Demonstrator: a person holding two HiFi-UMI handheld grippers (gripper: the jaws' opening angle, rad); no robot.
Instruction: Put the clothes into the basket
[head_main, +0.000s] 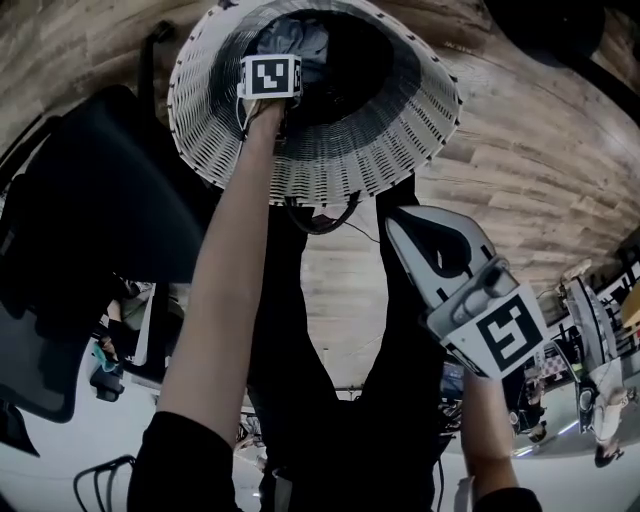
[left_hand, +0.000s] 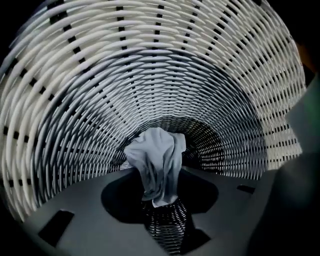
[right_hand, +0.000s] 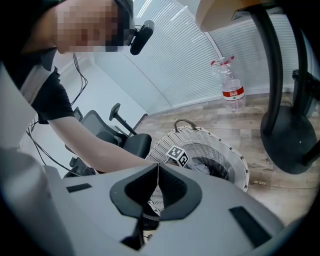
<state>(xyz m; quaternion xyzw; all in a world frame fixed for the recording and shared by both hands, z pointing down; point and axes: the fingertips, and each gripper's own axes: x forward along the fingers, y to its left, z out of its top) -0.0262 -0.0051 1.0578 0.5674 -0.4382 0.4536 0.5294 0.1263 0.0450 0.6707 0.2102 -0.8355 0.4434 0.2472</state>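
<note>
Surface: pale wood-plank floor; white slatted blinds at room edge.
Round white woven basket on floor. Black office chair just beside it, black round stand base near, clear spray bottle with red trigger well apart, by blinds.
Room: basket mouth open, bare floor around right side.
Left gripper deep inside basket, jaws narrow, pinching pale grey-blue cloth.
Right gripper outside rim, jaws together, empty.
Hidden: left jaws under marker cube in head view; basket bottom dark.
</note>
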